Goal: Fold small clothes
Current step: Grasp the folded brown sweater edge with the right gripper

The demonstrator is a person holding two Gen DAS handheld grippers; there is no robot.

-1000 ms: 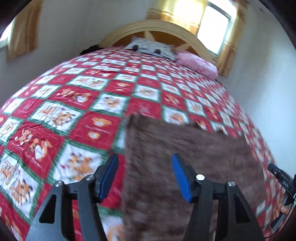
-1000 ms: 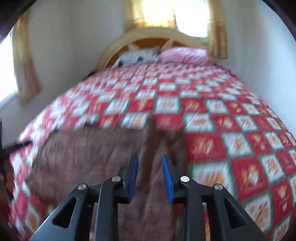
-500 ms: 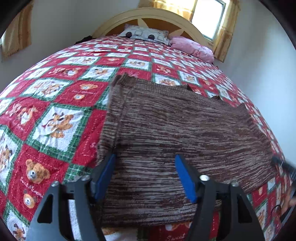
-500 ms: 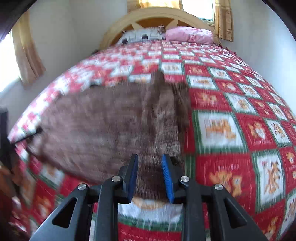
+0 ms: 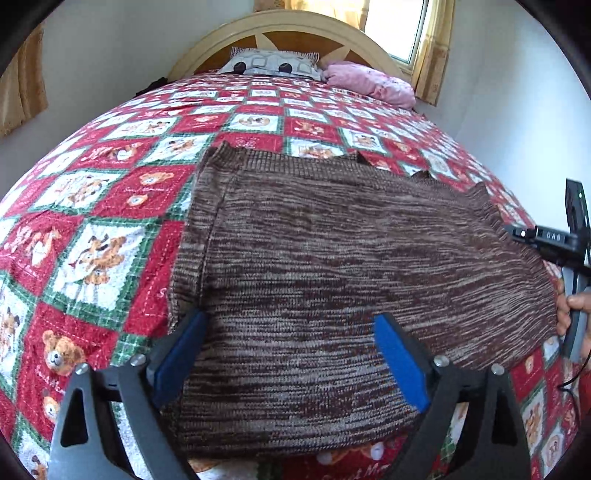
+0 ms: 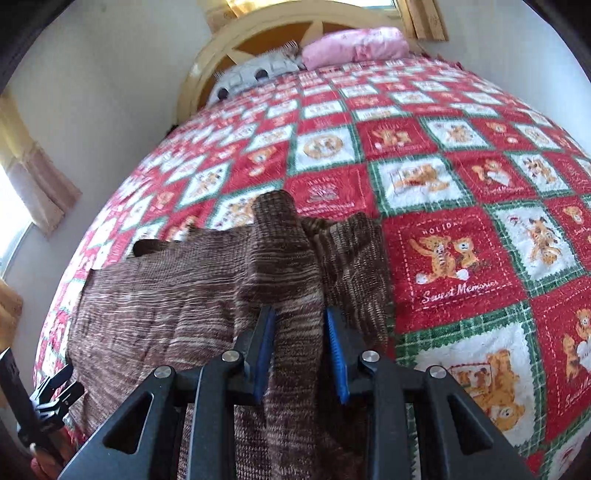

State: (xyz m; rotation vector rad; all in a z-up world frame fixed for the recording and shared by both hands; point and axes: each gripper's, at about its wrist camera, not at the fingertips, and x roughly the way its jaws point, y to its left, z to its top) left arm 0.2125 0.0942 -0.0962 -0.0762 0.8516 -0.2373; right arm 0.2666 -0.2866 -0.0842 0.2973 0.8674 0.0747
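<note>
A brown marled knit garment [image 5: 332, 266] lies spread on the bed, wide across the left wrist view. My left gripper [image 5: 288, 354] is open above its near edge, one blue pad each side, holding nothing. In the right wrist view my right gripper [image 6: 299, 350] is shut on a bunched fold of the garment [image 6: 288, 258], which rises in a ridge between the pads. The rest of the garment drapes to the left of that ridge. The right gripper's body also shows at the right edge of the left wrist view [image 5: 554, 243].
The bed has a red, white and green teddy-bear quilt [image 5: 110, 229]. A patterned pillow [image 5: 273, 64] and a pink pillow [image 5: 369, 81] lie by the curved wooden headboard [image 5: 295, 29]. Walls and curtained windows stand close on both sides.
Both grippers have drawn back toward the near edge of the bed. The garment now lies spread out more fully. The right gripper still pinches its fold; the left stays open.
</note>
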